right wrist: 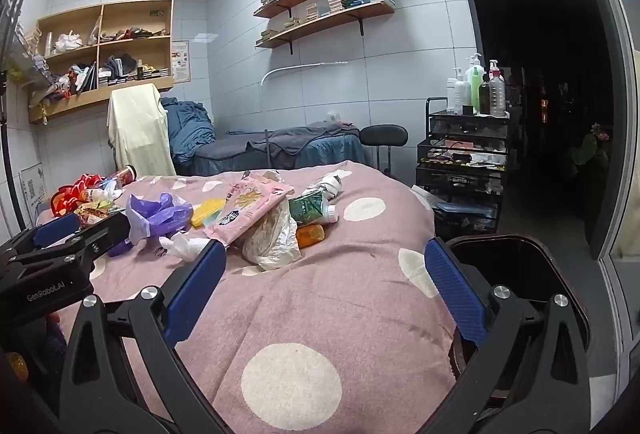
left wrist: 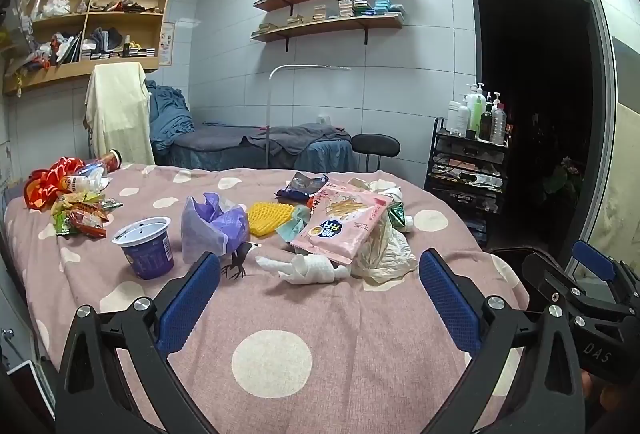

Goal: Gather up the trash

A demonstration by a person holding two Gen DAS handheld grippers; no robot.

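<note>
Trash lies scattered on a pink, white-dotted blanket (left wrist: pixel 280 314): a purple cup (left wrist: pixel 146 252), a purple plastic bag (left wrist: pixel 212 226), a yellow mesh piece (left wrist: pixel 268 220), a pink snack packet (left wrist: pixel 344 224), a crumpled white tissue (left wrist: pixel 308 268) and a cream plastic bag (left wrist: pixel 386 254). My left gripper (left wrist: pixel 318 258) is open above the near blanket, short of the tissue, holding nothing. My right gripper (right wrist: pixel 325 248) is open too and empty, with the cream bag (right wrist: pixel 272 238), an orange wrapper (right wrist: pixel 310 236) and a green tube (right wrist: pixel 312 208) ahead of it. A dark bin (right wrist: pixel 540 254) stands at the bed's right edge.
Snack wrappers (left wrist: pixel 80 214) and a red item (left wrist: pixel 48 182) lie at the far left of the blanket. A black cart with bottles (right wrist: pixel 464 154), a black stool (right wrist: pixel 384 136) and a blue massage bed (right wrist: pixel 280 146) stand behind. A dark doorway (right wrist: pixel 540 74) is on the right.
</note>
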